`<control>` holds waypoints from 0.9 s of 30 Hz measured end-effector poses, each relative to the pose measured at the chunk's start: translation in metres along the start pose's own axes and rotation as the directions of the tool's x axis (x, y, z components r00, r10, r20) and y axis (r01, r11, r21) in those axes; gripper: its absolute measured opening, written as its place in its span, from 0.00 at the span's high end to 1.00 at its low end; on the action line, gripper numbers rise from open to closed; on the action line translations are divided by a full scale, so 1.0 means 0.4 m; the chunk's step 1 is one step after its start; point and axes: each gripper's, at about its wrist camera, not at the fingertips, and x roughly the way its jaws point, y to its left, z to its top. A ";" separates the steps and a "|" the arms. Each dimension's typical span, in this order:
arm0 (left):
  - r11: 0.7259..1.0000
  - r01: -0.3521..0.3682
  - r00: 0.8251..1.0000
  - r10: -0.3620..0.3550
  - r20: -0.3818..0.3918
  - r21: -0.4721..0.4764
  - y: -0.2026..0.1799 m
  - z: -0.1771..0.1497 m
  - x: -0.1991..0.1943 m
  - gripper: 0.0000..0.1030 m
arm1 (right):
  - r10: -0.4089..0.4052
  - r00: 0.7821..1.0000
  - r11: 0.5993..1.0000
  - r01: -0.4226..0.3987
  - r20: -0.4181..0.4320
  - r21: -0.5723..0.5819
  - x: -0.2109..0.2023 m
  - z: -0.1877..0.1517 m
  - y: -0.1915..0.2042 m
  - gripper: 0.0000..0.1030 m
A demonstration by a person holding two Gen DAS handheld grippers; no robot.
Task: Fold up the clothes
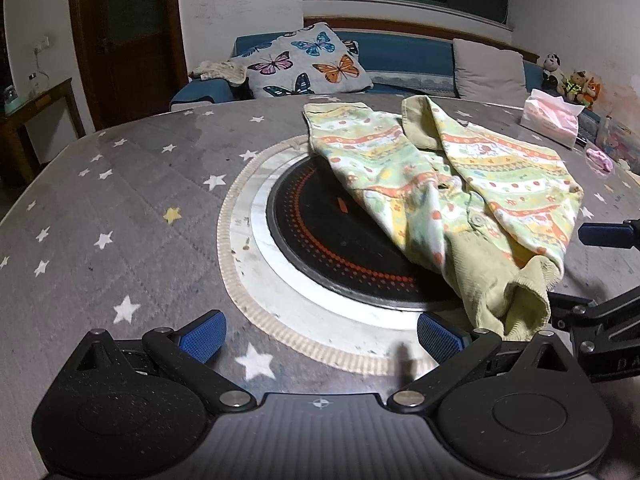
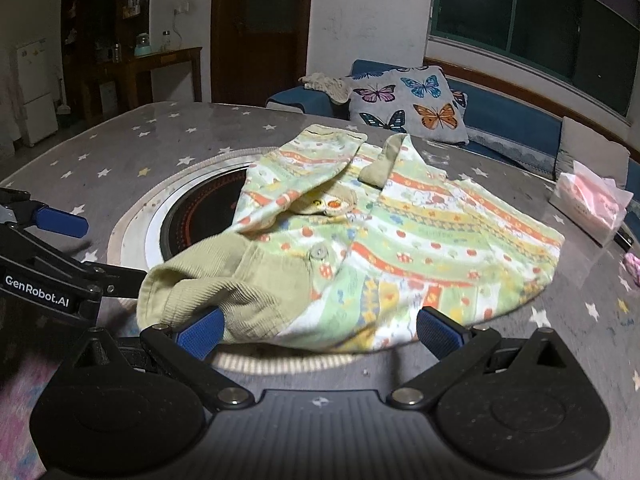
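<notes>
- Between the blue ribbed pads of the left gripper [image 1: 320,338], spread wide with nothing held, lies the grey star-printed tablecloth [image 1: 120,208]; the olive corduroy cuff of the garment sits just beside its right pad.
- Just ahead of the right gripper [image 2: 318,330], whose blue pads also stand wide apart and hold nothing, lies the near hem of the small green, yellow and orange patterned shirt with olive corduroy cuffs and collar [image 2: 400,240]; whether the pads touch the cloth I cannot tell.
- This shirt lies crumpled on the tablecloth, one sleeve folded across its front, its left part draped over the round black glass cooktop with orange dots [image 1: 320,240] set in the middle of the table.
- Beyond the shirt, at the table's far right edge, stands a pink tissue pack [image 1: 550,118], with a small pink object [image 1: 600,159] near it.
- Behind the table runs a blue sofa [image 1: 400,56] bearing a grey butterfly-printed cushion [image 1: 308,62] and a plain grey cushion [image 1: 490,66].
</notes>
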 end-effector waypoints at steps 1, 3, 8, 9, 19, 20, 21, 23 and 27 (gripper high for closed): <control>1.000 -0.002 1.000 0.002 0.001 0.001 0.002 0.005 0.002 0.00 | 0.001 1.000 1.000 -0.001 0.001 0.002 0.004 0.005 -0.002 0.00; 1.000 -0.008 1.000 0.008 0.008 0.003 0.007 0.019 0.007 0.00 | 0.007 1.000 1.000 -0.007 0.000 0.012 0.012 0.016 -0.009 0.00; 1.000 -0.018 0.999 0.017 0.030 0.013 0.012 0.061 0.019 0.00 | 0.015 1.000 1.000 -0.015 -0.001 0.024 0.034 0.043 -0.028 0.00; 1.000 -0.018 0.999 0.017 0.034 0.018 0.010 0.070 0.023 0.00 | 0.013 1.000 1.000 -0.013 -0.002 0.024 0.039 0.047 -0.030 0.00; 0.997 0.005 0.998 -0.011 0.070 0.078 -0.031 0.170 0.075 0.00 | 0.014 1.000 0.998 -0.013 -0.019 0.054 0.100 0.097 -0.075 0.00; 0.996 0.009 0.997 -0.015 0.074 0.084 -0.036 0.183 0.083 0.00 | 0.012 1.000 0.998 -0.011 -0.022 0.060 0.107 0.104 -0.082 0.00; 0.995 0.013 0.997 -0.021 0.078 0.094 -0.043 0.194 0.091 0.00 | 0.009 1.000 0.998 -0.007 -0.026 0.065 0.118 0.110 -0.092 0.00; 0.993 0.023 0.996 -0.032 0.084 0.113 -0.056 0.218 0.109 0.01 | 0.002 0.999 0.997 0.001 -0.036 0.077 0.142 0.124 -0.113 0.02; 0.988 0.049 0.994 -0.063 0.089 0.149 -0.084 0.264 0.152 0.03 | -0.009 0.999 0.994 0.014 -0.047 0.112 0.184 0.158 -0.163 0.06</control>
